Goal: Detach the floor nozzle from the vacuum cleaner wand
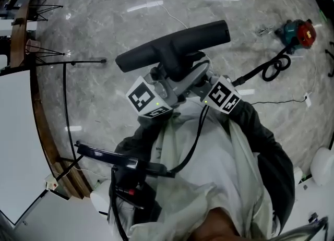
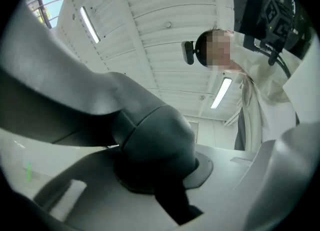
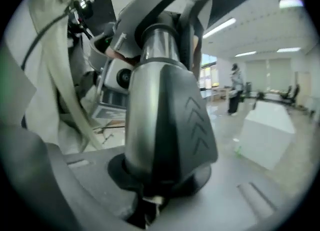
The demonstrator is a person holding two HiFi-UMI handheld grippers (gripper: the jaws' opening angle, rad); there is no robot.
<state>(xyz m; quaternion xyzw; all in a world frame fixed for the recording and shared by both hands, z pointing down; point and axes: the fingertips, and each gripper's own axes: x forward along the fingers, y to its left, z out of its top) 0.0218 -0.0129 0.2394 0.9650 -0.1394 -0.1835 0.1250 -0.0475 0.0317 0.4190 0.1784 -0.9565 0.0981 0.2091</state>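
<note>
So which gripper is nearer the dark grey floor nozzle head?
Left. Left gripper clamps the dark grey neck joint beside the floor nozzle head; the right gripper grips the grey chevron-marked collar farther off.

Bright, even indoor light fills all three views. In the head view the glossy floor (image 1: 94, 31) throws back white streaks of glare on the far side. Both gripper views bend strongly toward black corners. In the left one strip lights (image 2: 90, 24) blaze overhead — the near floor nozzle (image 2: 155, 145) is soft and shadowed. In the right one the wand (image 3: 160, 45) carries a sheen, and the view's left edge smears.
</note>
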